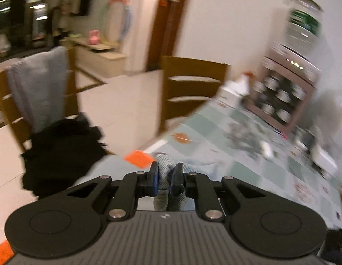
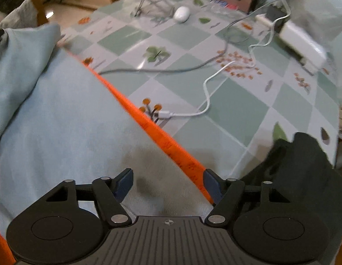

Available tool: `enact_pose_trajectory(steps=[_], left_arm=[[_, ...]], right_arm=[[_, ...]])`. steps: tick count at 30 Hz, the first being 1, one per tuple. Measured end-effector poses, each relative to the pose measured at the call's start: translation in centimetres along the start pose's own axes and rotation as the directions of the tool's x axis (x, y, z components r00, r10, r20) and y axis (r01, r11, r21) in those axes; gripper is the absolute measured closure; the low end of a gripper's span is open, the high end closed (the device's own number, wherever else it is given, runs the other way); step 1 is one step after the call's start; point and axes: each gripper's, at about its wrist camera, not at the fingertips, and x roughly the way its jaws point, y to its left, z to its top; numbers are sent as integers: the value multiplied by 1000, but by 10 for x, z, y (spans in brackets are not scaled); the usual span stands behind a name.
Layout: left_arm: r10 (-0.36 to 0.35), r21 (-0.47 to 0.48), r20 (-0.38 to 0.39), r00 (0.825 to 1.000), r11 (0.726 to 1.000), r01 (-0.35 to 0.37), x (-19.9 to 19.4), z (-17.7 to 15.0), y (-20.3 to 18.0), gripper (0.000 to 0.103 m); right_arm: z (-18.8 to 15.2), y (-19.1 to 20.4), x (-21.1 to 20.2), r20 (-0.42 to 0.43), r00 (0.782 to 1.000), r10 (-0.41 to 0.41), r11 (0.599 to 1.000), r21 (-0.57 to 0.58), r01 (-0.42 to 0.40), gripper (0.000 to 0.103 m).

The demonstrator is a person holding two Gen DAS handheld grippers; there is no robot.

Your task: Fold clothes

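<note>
- While the left claw (image 1: 167,177) pinches a bunched wad of the light blue garment (image 2: 67,119), its pads closed on the cloth w/ fabric showing both above and below the pinch, the right claw (image 2: 168,184) hangs wide open, holding nothing.
- Where the garment is: spread over the near-left part of the table (image 2: 237,110), w/ an orange strip (image 2: 162,137) along its edge; a raised fold of the same cloth stands at far left in the right wrist view.
- Key relation: the orange edge runs diagonally, far-left to near-right, and passes between the right claw's pads, close to the right-hand pad. The flat blue cloth lies directly under and ahead of that claw; whether the pads touch it cannot be told.
- Nearer arm: the right is nearer the flat edge; the left already has a grip near the table's corner.
- Judgement: scene fits a fold in progress; a grip on the edge would need the right claw lowered and closed.
- Also on the table: white cable (image 2: 206,101), dark garment (image 2: 303,165) at near right. Left view blurred.
</note>
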Motion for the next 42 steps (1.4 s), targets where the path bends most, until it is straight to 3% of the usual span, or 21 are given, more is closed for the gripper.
enact_pose_trajectory(steps=[2,5,16,28,34,42], left_arm=[[44,-51,-6,999,998,-44,-2,6,20,87],[103,-116,-4,995,988,-103,-10,13,49,87],[251,-297,25,968,926,-232,-61,28,140,87],[209,-402,-24,978,894,-201,-123,-5,257,87],[140,-386,-23,990,912,-138,-131,-10,306,87],[27,-345,-54,998,938,-44,-138,-13,359,87]], right_arm=[[4,-1,3,-16,1000,18,1000,-20,-18,94],[9,-2,8,-40,998,43,998,-50,-45,96],[-64,49,-89,129,987,92,995,32,-97,97],[-182,137,-147,125,991,44,970,230,-72,97],[-240,184,-164,79,997,5,944,330,-31,98],[-261,221,-152,64,996,-60,914,406,29,94]])
